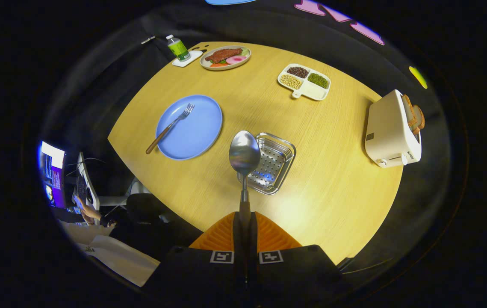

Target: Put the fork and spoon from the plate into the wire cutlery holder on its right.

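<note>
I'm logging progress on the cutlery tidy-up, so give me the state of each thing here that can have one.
Gripper: shut on the spoon's handle.
Silver metal spoon: held up, bowl over the holder's near edge.
Wooden-handled fork: lying on the plate, handle past the rim.
Round blue plate: holds just the fork.
Perforated metal cutlery holder: no cutlery inside.
White toaster: bread in its slots.
</note>
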The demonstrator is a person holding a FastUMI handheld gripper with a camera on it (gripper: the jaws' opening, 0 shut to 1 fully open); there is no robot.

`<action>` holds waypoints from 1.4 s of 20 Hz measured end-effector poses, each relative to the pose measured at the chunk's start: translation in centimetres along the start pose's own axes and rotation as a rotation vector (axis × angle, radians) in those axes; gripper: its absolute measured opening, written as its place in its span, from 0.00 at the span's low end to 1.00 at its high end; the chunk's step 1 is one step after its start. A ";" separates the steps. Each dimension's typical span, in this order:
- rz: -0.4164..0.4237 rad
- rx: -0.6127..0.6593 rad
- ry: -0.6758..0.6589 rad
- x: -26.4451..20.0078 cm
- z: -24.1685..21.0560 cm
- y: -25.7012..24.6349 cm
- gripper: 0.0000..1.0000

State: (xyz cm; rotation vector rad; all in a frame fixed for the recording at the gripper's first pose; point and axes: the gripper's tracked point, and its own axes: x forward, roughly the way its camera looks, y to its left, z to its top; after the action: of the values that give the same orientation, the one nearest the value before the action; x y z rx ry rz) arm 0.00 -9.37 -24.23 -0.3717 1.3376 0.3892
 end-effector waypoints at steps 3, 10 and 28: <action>0.014 -0.021 0.093 0.7 -0.3 -0.9 0.07; 0.002 -0.080 0.266 2.5 0.1 -2.6 0.07; 0.040 -0.006 0.119 1.0 6.3 -0.9 0.96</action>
State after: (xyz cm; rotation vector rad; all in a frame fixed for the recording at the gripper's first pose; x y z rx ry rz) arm 5.99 -7.12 -23.98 -0.3780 1.4621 0.4094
